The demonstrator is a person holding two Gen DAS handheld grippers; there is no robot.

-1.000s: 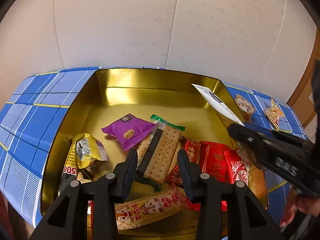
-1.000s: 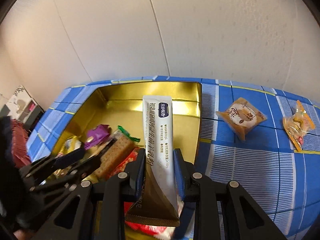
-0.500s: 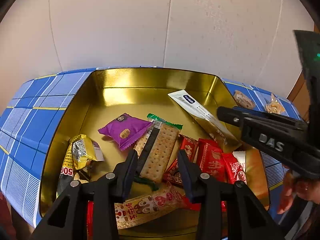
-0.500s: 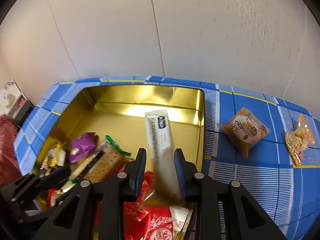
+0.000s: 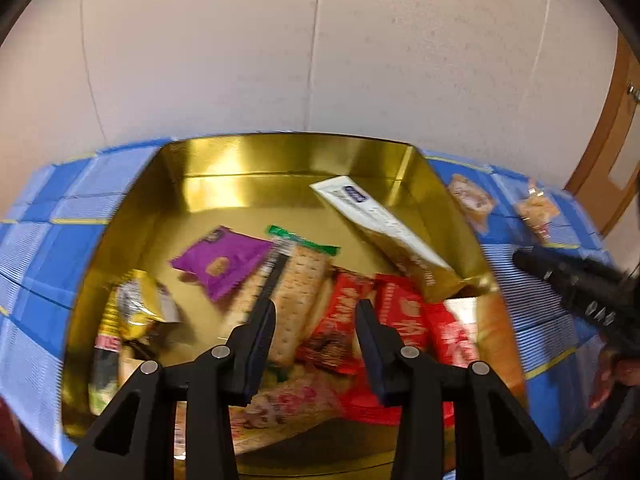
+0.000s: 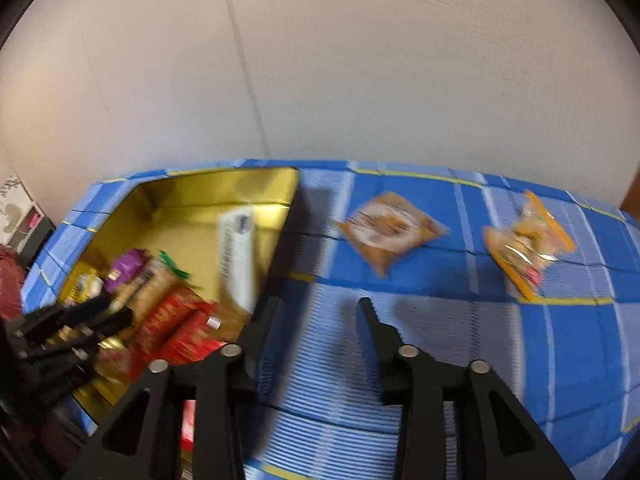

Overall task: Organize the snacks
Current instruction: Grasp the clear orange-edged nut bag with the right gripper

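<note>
A gold tin (image 5: 280, 160) on the blue checked cloth holds several snacks: a purple packet (image 5: 224, 262), a cracker pack (image 5: 300, 280), red packets (image 5: 404, 316), a yellow packet (image 5: 136, 312). A long white-and-gold packet (image 5: 384, 228) lies against the tin's right wall; it also shows in the right wrist view (image 6: 238, 256). My left gripper (image 5: 316, 312) is open and empty above the tin's near side. My right gripper (image 6: 320, 312) is open and empty over the cloth, right of the tin (image 6: 224, 188). An orange pastry packet (image 6: 390, 228) and an orange-trimmed clear packet (image 6: 528, 244) lie on the cloth.
The blue checked cloth (image 6: 440, 320) covers the table up to a pale wall. A wooden door frame (image 5: 608, 140) stands at the far right. The right gripper's body (image 5: 580, 284) shows at the right in the left wrist view. Dark items (image 6: 24, 224) sit left of the table.
My right gripper let go of the long white-and-gold packet, which now lies in the tin, and has swung right over the cloth. My left gripper stayed open above the tin.
</note>
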